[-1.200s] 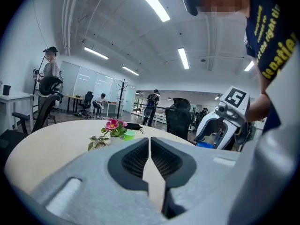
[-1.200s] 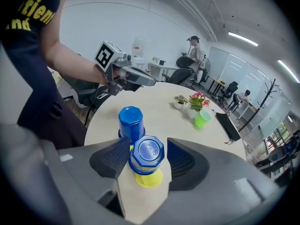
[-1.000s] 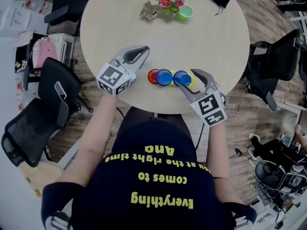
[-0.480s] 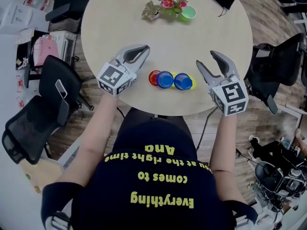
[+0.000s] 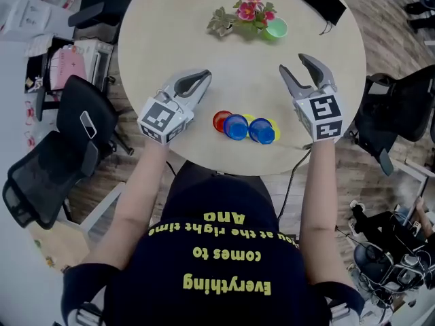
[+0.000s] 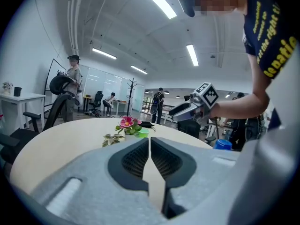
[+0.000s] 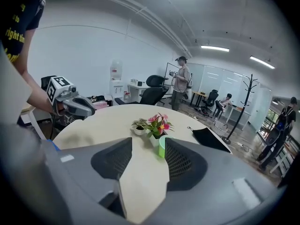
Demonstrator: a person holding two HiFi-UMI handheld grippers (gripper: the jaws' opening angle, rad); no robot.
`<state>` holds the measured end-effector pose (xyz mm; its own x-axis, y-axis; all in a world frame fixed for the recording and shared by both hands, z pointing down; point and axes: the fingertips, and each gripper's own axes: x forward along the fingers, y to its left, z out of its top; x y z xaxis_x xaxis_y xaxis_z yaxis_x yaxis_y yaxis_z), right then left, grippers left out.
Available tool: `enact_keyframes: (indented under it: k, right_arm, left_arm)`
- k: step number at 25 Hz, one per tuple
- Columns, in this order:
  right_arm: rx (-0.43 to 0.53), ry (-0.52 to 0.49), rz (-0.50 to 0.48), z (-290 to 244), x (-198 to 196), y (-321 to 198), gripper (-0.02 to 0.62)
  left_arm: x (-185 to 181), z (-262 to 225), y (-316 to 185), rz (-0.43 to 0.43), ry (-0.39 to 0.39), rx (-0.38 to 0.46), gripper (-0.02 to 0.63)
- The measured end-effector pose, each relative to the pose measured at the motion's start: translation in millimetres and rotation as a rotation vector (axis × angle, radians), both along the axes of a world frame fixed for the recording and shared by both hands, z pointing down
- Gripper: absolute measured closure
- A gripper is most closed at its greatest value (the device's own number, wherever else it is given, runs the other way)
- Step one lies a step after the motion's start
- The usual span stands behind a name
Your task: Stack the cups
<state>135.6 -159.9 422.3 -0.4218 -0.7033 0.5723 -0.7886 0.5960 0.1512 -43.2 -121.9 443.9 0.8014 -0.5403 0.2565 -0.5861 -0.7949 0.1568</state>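
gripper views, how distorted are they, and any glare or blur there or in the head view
Left gripper view: heavy fisheye with dark corners, ceiling light strips glaring white, near jaws soft. Right gripper view: same bulge, table rim curving, flowers sharp, near jaws blurred. Head view: even light, only soft shadows beside the cups, mild bending at the edges.

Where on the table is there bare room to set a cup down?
The widest bare patch is the middle of the table, between the flowers at the far side and the row of cups at the near edge. The far left, beside the flowers, is also bare. It is crowded along the near edge and around the green cup.
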Motion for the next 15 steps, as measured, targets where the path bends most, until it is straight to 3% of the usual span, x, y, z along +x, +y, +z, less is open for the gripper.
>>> enact_keyframes:
  k: [13, 15]
  right_arm:
    - [-0.111, 0.085, -0.051, 85.9, -10.4, -67.8, 0.388]
    - [-0.099, 0.137, -0.061, 94.2, -9.1, -77.0, 0.393]
  left_arm:
    - [-5.4, 23.1, -11.0, -0.061, -0.012, -0.047, 0.589]
    - [-5.1, 25.0, -12.6, -0.067, -0.010, -0.052, 0.589]
